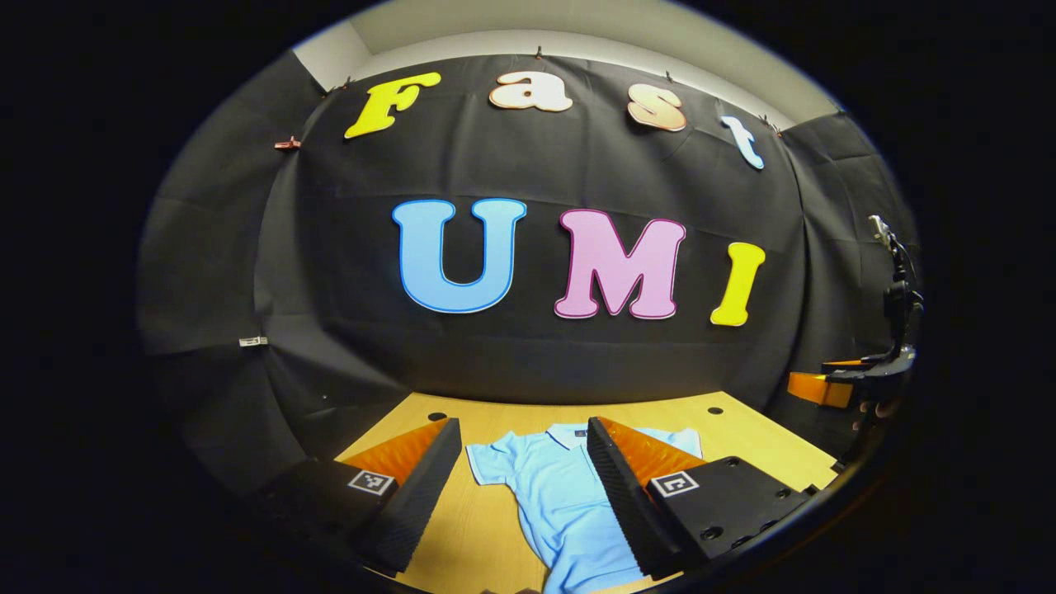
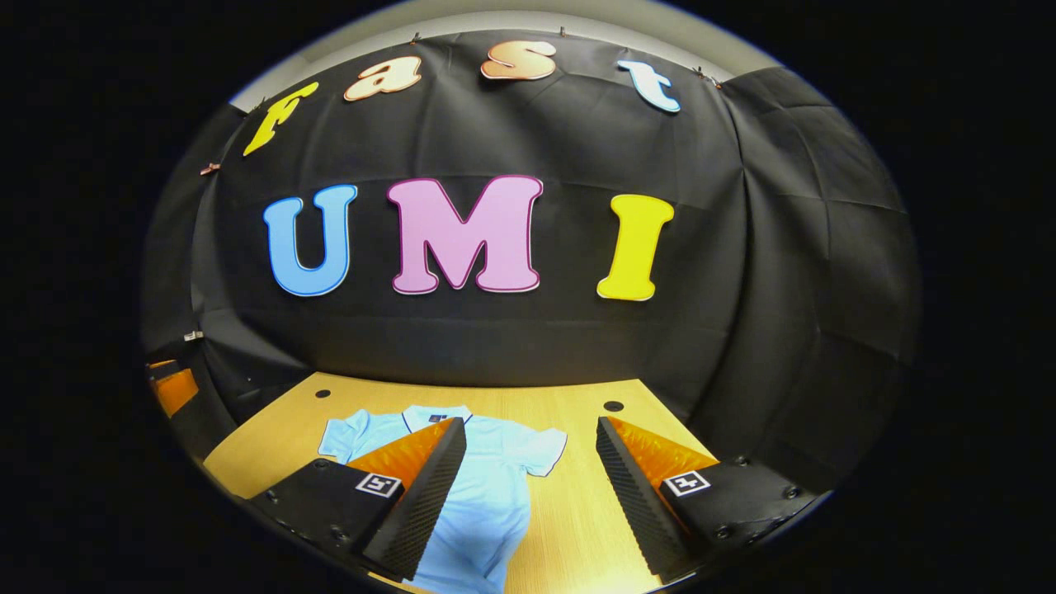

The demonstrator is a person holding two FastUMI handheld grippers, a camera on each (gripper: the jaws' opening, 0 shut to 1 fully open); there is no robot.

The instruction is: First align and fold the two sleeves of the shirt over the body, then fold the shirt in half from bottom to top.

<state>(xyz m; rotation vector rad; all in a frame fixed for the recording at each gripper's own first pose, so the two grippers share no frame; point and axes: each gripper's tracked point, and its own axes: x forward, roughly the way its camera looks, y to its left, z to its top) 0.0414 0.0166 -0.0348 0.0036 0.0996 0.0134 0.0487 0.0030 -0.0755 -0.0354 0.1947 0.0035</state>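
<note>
The light blue shirt (image 1: 561,495) lies flat on the bench (image 1: 462,528), collar toward the far edge. Both hand-held grippers, left (image 1: 524,487) and right (image 2: 532,487), hover above it, spread wide, gripping nothing.

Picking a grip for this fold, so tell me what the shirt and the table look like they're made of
The shirt looks like soft, matte light blue knit cloth, probably cotton polo fabric: it lies limp with a collar and slight wrinkles. The table looks like pale wood or wood-look laminate, smooth with faint grain and a slight sheen.
</note>
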